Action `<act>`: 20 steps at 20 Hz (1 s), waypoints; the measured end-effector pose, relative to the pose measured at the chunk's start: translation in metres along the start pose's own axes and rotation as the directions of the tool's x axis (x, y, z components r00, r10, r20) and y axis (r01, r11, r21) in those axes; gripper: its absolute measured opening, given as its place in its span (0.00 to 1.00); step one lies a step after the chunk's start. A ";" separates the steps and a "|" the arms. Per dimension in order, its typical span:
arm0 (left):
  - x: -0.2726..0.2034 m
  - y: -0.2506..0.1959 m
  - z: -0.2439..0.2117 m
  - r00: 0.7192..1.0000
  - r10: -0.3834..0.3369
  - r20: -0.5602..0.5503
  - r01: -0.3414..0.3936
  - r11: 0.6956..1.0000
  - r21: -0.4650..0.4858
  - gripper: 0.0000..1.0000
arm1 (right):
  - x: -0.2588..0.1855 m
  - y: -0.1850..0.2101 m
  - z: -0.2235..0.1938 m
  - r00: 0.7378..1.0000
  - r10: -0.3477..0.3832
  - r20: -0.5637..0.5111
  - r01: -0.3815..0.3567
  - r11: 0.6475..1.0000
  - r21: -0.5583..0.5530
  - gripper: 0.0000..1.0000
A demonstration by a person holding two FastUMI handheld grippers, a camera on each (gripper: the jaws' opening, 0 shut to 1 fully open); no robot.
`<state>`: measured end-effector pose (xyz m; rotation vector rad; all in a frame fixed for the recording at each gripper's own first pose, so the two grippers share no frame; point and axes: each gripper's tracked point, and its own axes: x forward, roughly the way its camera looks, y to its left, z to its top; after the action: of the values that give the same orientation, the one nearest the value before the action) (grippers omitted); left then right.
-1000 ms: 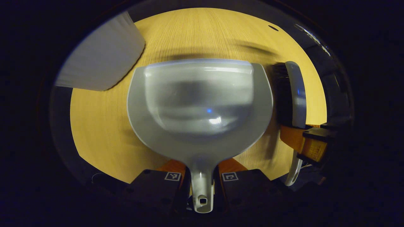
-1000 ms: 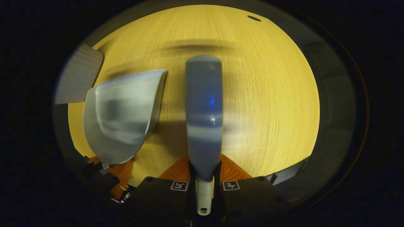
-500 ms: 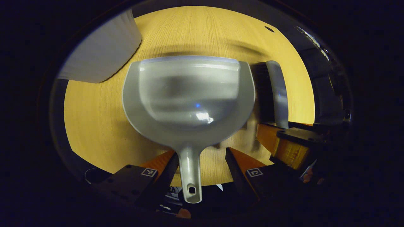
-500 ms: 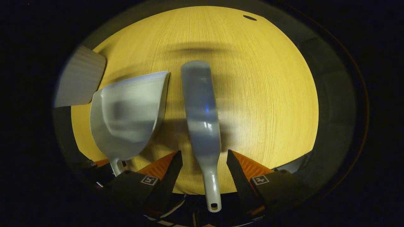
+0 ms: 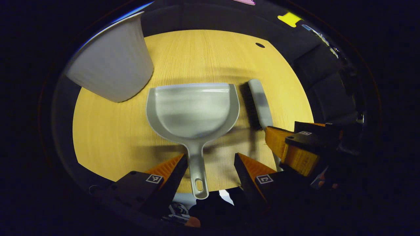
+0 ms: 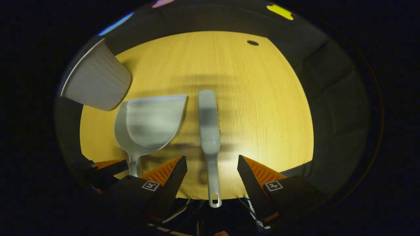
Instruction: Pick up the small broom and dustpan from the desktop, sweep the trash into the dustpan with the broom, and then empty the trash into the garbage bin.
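- Step in hand, as judged: both tools lie flat on the round yellow wood-grain desktop (image 5: 108, 137), neither one gripped, and no trash shows on the wood or in the pan. Either the pick-up is yet to come or the job is closing out; the frames do not settle which.
- Left gripper (image 5: 210, 164): jaws spread wide, the handle of the grey plastic dustpan (image 5: 193, 111) lying between them, touched by neither finger as far as can be seen.
- Right gripper (image 6: 211, 165): jaws likewise wide, straddling the thin handle of the small grey broom with dark bristles (image 6: 209, 126), with clear gaps on both sides.
- Layout: the broom (image 5: 259, 105) lies just beside the dustpan's right edge, parallel to it, both handles pointing toward the grippers.
- The right gripper (image 5: 295, 147) sits close by the left one.
- Next move, if pick-up is intended: close each pair of fingers squarely on its handle, then lift level.
- Surroundings: a white ribbed garbage bin (image 5: 111, 68) stands at the far left rim, near the dustpan's (image 6: 151, 121) corner but apart from it.
- Obstruction: the tools lie close, so lifting one could nudge the other.
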<state>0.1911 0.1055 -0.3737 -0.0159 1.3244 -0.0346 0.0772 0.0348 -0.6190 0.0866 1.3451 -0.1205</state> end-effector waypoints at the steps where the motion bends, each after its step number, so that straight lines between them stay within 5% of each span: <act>1: -0.012 0.000 0.002 0.998 0.006 0.060 -0.006 1.000 0.002 0.86 | -0.013 0.000 0.005 0.998 0.005 0.067 -0.005 1.000 0.000 0.99; 4: -0.055 -0.003 0.011 0.961 0.007 0.275 -0.005 1.000 -0.008 0.86 | -0.054 0.002 0.014 0.961 0.018 0.277 -0.013 1.000 -0.021 0.94; 8: -0.114 0.000 0.024 0.837 -0.001 0.548 0.004 1.000 -0.005 0.86 | -0.125 -0.005 0.025 0.851 0.007 0.525 0.030 0.998 -0.063 1.00; 12: -0.167 0.008 0.025 0.685 0.036 0.728 -0.011 0.999 -0.039 0.86 | -0.221 -0.002 0.043 0.641 0.016 0.768 0.023 0.999 -0.040 1.00; 17: -0.283 0.025 0.032 0.398 0.075 0.914 -0.099 0.994 -0.039 0.85 | -0.293 -0.011 0.030 0.335 0.049 0.941 -0.068 0.997 -0.028 0.99; 20: -0.321 0.007 0.037 0.242 0.055 0.969 -0.144 0.989 -0.021 0.84 | -0.286 -0.002 0.028 0.215 0.058 0.975 -0.015 0.998 -0.056 0.98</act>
<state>0.1489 0.1237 -0.0536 0.1034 0.0023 0.0392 0.0410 0.0399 -0.3345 -0.0049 -0.0064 -0.0796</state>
